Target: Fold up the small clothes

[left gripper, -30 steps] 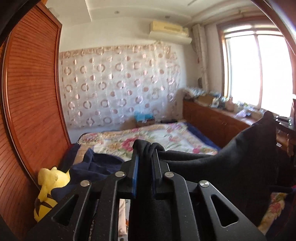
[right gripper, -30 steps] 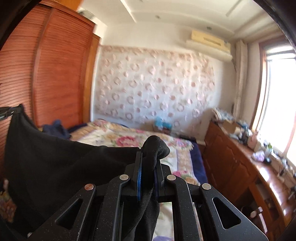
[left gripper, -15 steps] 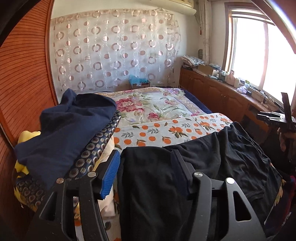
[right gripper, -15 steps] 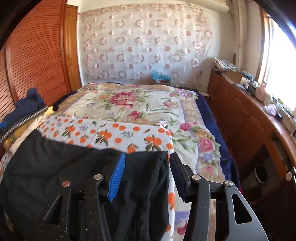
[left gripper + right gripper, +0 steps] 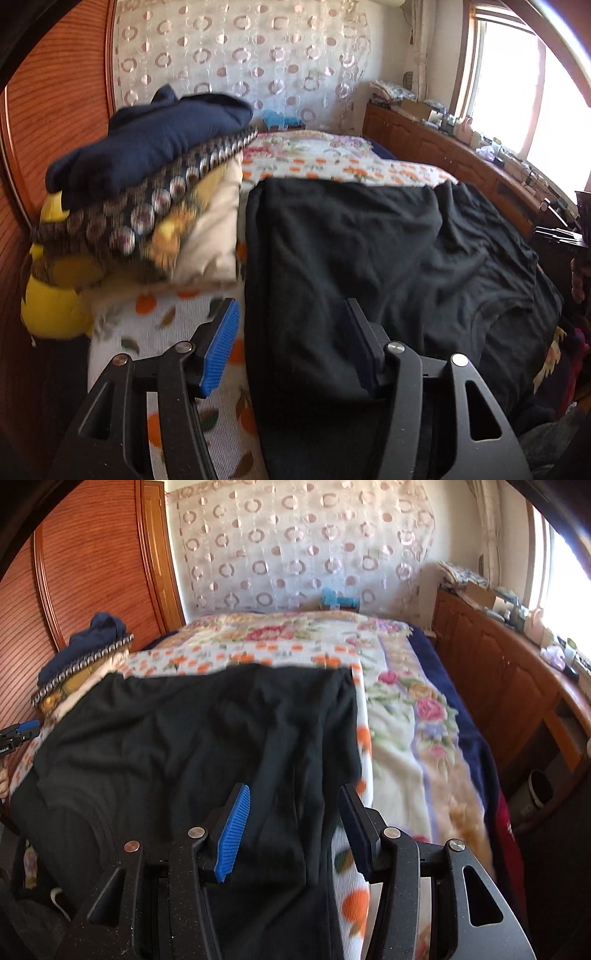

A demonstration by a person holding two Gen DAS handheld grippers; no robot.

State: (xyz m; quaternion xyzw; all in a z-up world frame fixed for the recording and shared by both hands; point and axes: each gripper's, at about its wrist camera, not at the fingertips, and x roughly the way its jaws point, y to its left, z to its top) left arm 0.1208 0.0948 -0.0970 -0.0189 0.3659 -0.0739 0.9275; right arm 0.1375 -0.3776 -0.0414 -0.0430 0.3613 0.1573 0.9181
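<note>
A black garment (image 5: pixel 369 258) lies spread flat on the bed's orange-dotted sheet (image 5: pixel 166 325); it also shows in the right wrist view (image 5: pixel 207 738). My left gripper (image 5: pixel 291 343) is open and empty, just above the garment's near left edge. My right gripper (image 5: pixel 295 830) is open and empty above the garment's near right edge. The left gripper's tip (image 5: pixel 22 731) shows at the far left of the right wrist view.
A pile of folded clothes (image 5: pixel 147 192) topped by a navy piece sits to the left, over a yellow plush toy (image 5: pixel 55 306). A wooden wardrobe (image 5: pixel 92 561) stands on the left. A wooden cabinet (image 5: pixel 517 686) runs along the right under the window. The floral blanket (image 5: pixel 406 709) covers the far bed.
Both grippers held the black garment up in the air, then lowered it onto the bed, opened and let go. They have since drawn back toward its near edge.
</note>
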